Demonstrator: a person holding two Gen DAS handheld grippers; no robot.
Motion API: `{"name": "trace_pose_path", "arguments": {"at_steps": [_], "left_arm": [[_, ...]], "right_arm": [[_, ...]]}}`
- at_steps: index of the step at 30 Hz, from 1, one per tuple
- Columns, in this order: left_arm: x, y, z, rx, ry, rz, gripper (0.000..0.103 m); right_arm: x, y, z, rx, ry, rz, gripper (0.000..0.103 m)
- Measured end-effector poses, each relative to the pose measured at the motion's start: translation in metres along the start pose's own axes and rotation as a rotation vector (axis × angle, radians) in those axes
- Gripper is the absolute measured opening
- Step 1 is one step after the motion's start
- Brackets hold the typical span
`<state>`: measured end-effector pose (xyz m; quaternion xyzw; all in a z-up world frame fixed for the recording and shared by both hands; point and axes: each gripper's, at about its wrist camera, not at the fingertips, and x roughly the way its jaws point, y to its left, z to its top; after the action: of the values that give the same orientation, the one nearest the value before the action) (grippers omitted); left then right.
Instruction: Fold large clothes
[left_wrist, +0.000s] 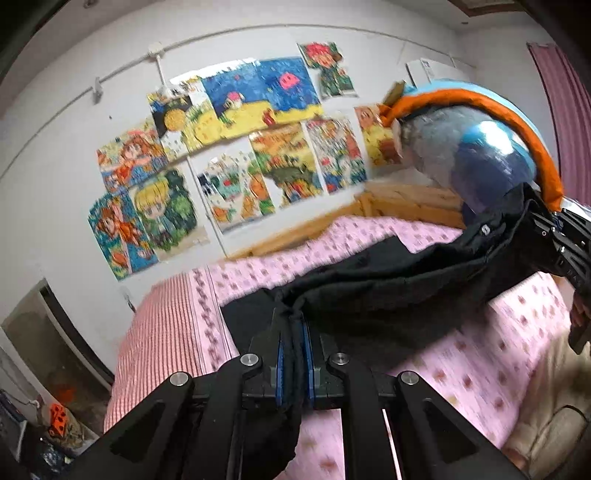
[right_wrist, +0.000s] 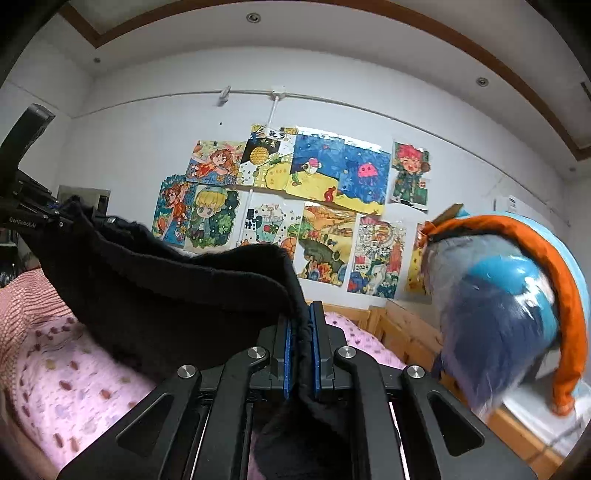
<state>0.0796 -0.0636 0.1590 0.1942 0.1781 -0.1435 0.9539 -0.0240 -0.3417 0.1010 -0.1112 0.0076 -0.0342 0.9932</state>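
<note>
Left wrist view is showing the left gripper (left_wrist: 293, 347) pinching a black garment (left_wrist: 388, 288) tightly between its blue pads, while the right gripper (right_wrist: 301, 347) is clamping another edge, the cloth hanging stretched between them above the pink bedspread (left_wrist: 498, 362).

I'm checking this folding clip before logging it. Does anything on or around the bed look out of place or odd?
Nothing stands out. Both grippers, left and right, clamp the black garment, held slack above the pink bedspread. The drawings on the wall overlap unevenly, but none looks torn or fallen.
</note>
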Motion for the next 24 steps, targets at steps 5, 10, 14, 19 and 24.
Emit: {"name": "trace_pose_path", "arguments": {"at_steps": [5,10,14,19,24], "left_arm": [[0.056,0.017,0.029,-0.025,-0.058,0.089,0.009],[0.112,0.027,0.049,-0.039,-0.048,0.169,0.009],[0.163,0.035,0.061,-0.042,-0.006,0.213,0.009],[0.228,0.053,0.067,-0.128,0.082,0.177,0.009],[0.295,0.06,0.063,-0.107,0.163,0.188,0.009]], "right_arm": [[0.08,-0.02,0.032,0.054,0.014,0.057,0.008],[0.163,-0.023,0.043,0.057,0.055,0.084,0.008],[0.224,-0.013,0.045,-0.003,0.088,0.075,0.008],[0.294,-0.001,0.038,-0.027,0.154,0.074,0.008],[0.367,0.011,0.022,-0.021,0.247,0.086,0.007]]}}
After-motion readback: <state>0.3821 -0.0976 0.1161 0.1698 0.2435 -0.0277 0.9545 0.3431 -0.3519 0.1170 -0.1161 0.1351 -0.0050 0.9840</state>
